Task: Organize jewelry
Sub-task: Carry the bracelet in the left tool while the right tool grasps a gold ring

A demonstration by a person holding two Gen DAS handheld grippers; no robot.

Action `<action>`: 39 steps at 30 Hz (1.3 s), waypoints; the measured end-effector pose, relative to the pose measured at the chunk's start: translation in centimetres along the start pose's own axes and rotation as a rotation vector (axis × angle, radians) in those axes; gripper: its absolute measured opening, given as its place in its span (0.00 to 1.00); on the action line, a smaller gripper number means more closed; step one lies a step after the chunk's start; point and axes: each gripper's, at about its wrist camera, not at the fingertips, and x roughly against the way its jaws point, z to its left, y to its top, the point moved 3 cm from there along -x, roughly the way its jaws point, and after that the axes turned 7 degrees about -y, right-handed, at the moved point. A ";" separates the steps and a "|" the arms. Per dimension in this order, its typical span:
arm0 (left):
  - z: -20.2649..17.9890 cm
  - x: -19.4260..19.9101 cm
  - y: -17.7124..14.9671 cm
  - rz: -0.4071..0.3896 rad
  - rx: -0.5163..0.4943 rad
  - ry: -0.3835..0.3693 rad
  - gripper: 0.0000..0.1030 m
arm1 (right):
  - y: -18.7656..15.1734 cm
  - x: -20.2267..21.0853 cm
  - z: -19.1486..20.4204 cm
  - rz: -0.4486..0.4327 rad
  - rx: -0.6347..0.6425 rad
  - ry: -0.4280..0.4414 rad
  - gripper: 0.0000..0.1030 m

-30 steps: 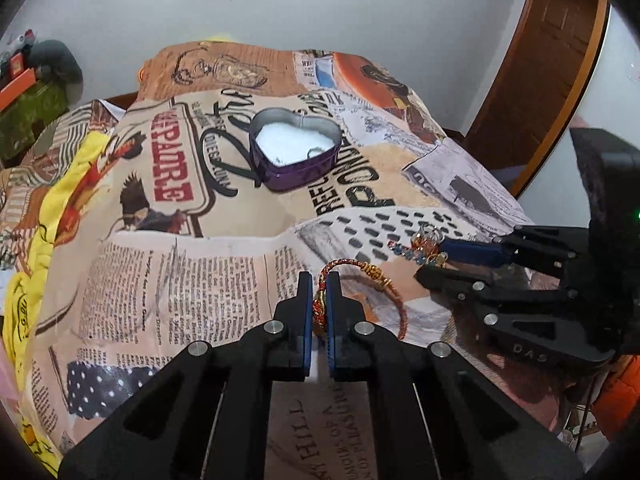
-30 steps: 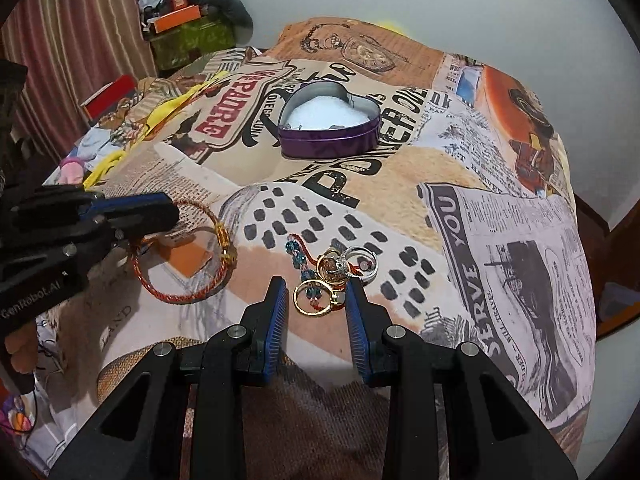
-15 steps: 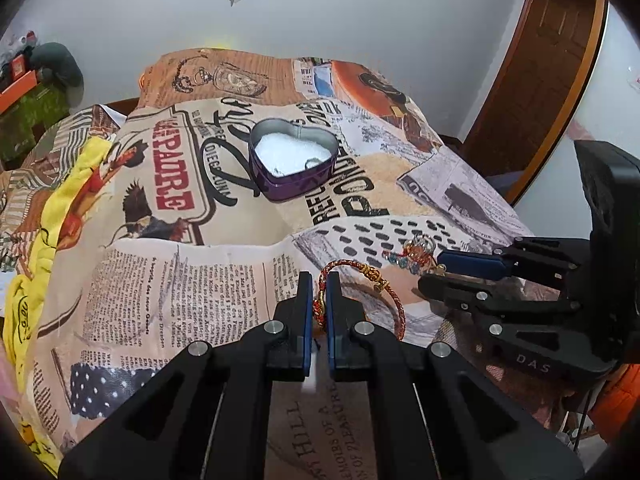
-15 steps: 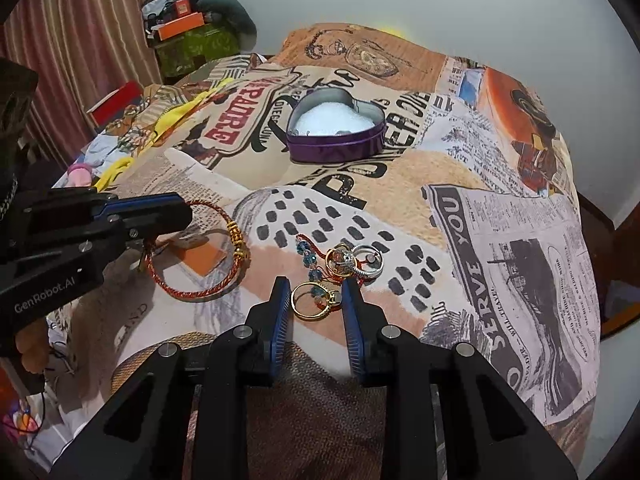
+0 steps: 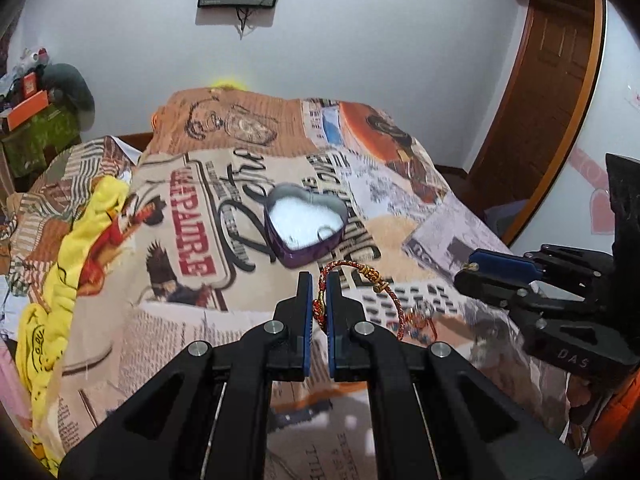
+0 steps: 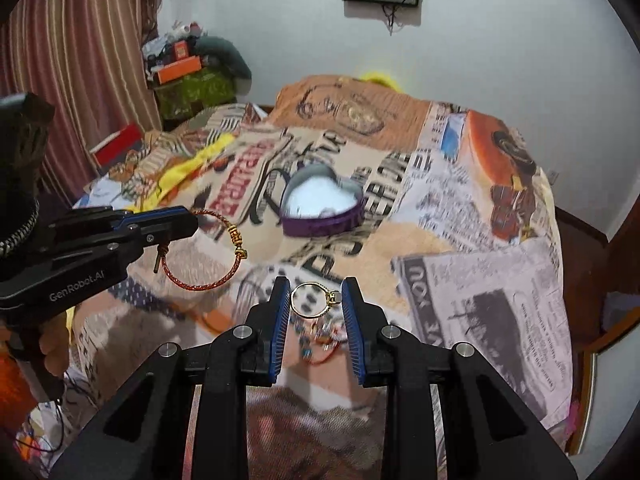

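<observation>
Purple heart tin [image 6: 322, 207], lid off w/ white padding showing, is sitting on the printed bedspread [image 6: 472, 280] far-centre of both grippers, and that's what the coming move is hinging on: it's lying straight ahead & below, roughly along the line both tools are pointing. Left gripper [image 5: 319, 284] is clamping the red-gold cord bracelet [image 5: 362, 278] by its near-left edge, jaws all but touching, loop sticking out far-right toward the tin w/ the gold clasp on its far side; in left wrist view the tin's near point is just past the fingertips, so left hand looks nearer to me. Right gripper [image 6: 315, 298] is holding a thin gold ring [image 6: 314, 300] across its width, jaws only part-way apart, pads pressing each side, stone setting to the right; the tin is sitting far and slightly left of it, well apart. Remaining beaded pieces [image 6: 320, 338] are lying on the cloth under the right jaws. Both loads are hanging clear of the bedspread
</observation>
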 end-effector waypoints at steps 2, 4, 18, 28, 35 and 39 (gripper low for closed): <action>0.2 -0.1 0.6 -0.011 0.000 0.003 0.04 | 0.7 0.2 -0.4 -0.018 -0.011 -0.001 0.23; 0.4 -0.2 1.3 -0.023 0.001 0.006 0.04 | 1.5 0.3 -0.9 -0.037 -0.022 -0.002 0.23; 3.1 -3.9 5.3 -0.041 0.005 0.038 0.04 | 6.1 -1.6 -2.1 -0.114 -0.046 -0.004 0.23; 4.8 -8.7 6.8 0.020 0.013 0.032 0.04 | 8.4 -5.8 -1.4 -0.074 -0.011 0.012 0.23; 6.5 -11.5 7.3 0.059 0.032 0.037 0.04 | 8.8 -9.7 -0.6 0.011 0.040 0.020 0.23; 7.3 -12.9 7.5 0.096 0.031 0.018 0.04 | 8.7 -11.5 -1.0 0.059 0.052 0.031 0.23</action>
